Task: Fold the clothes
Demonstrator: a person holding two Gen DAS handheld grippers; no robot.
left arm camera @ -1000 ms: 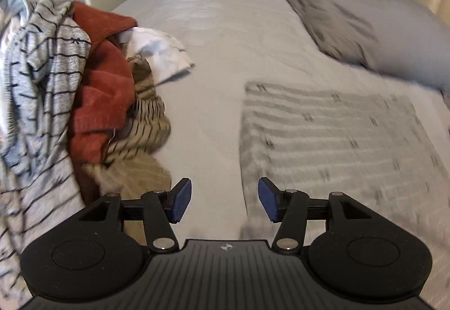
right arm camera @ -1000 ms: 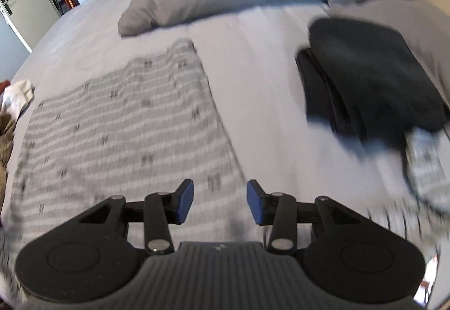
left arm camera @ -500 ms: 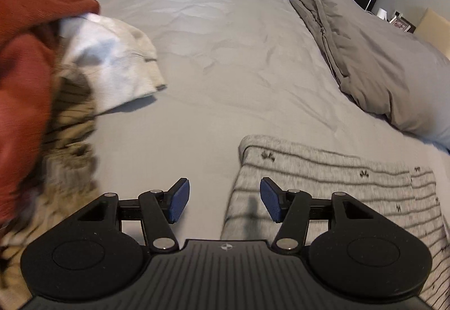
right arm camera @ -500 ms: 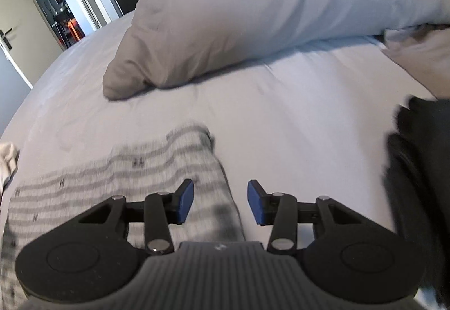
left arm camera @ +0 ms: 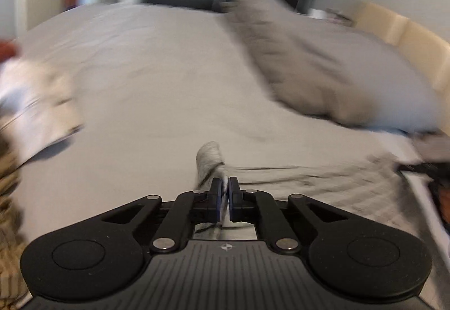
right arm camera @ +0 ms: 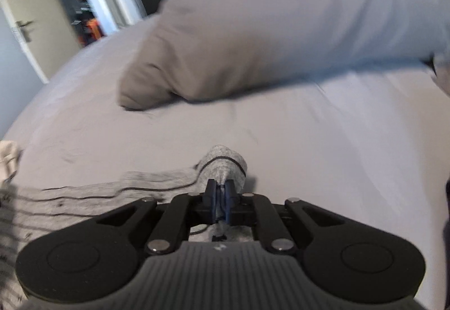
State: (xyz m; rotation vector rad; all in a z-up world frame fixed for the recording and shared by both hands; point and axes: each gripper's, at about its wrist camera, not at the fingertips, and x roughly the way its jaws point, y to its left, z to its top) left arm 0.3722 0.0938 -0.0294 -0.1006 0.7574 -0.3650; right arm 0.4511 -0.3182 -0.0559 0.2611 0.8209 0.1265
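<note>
Your grey striped knit garment lies flat on the light grey bedsheet, long axis running side to side across the bed, parallel w/ the pillows. Its far edge faces the big grey pillow.

Your left gripper has just clamped shut on the garment's far-left corner; fabric sits pinched between the blue pads, a small peak of cloth bunching up just ahead of them. Your right gripper has likewise just closed and is pinching the far-right corner, w/ one dark stripe wrapping the raised tuft. Both point down at a slant toward the sheet.

Hard to read: left view is motion-blurred, so the pale crumpled cloth at left and the stripes are smeared. Near part of the garment is hidden under both gripper bodies. Dark items at the right edges of both views are cut off; can't tell what they are.
</note>
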